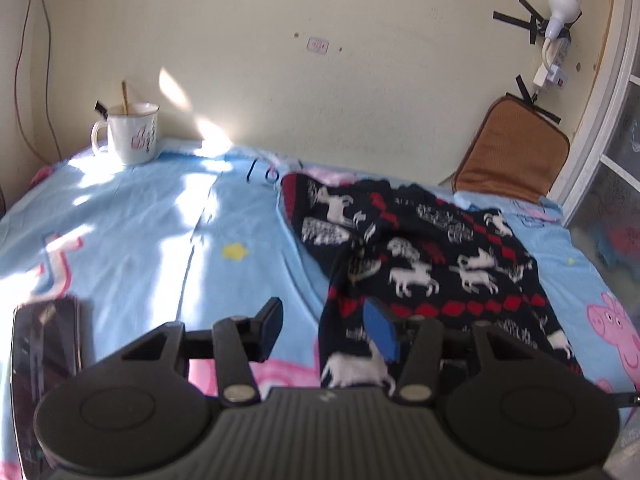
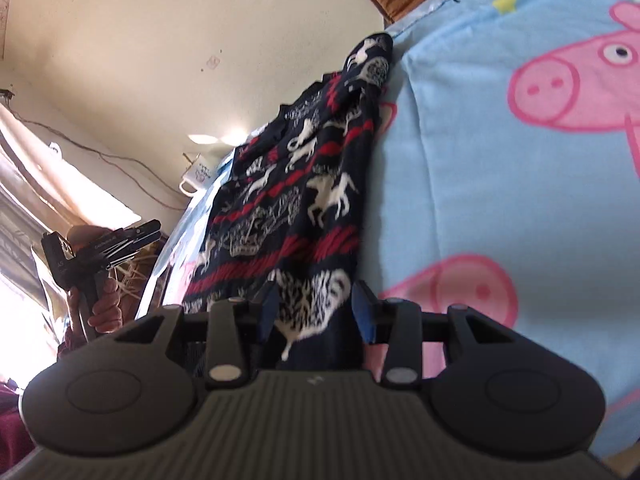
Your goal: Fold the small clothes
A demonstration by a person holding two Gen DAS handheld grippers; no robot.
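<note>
My right claw [image 2: 316,312] has its fingers spread around the near hem of the dark patterned sweater [image 2: 304,200], not yet pinching. The sweater lies on the bed [image 2: 460,208], running from centre frame toward the upper middle. My left claw [image 1: 324,330] hangs spread at its lower-left edge.

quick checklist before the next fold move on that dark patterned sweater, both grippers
1. Right gripper on the sweater: cloth lies between its fingers, but whether they pinch it, cannot tell.
2. Left gripper free to grasp: ok, jaws open, nothing between them.
3. Left gripper at the cloth: its blue-padded finger is over the sweater's near edge; contact, cannot tell.
4. Sweater flat: not ok, bunched with a raised fold in the left wrist view.
5. Fold path: phone and mug sit apart from the sweater on the bedsheet: ok.
</note>
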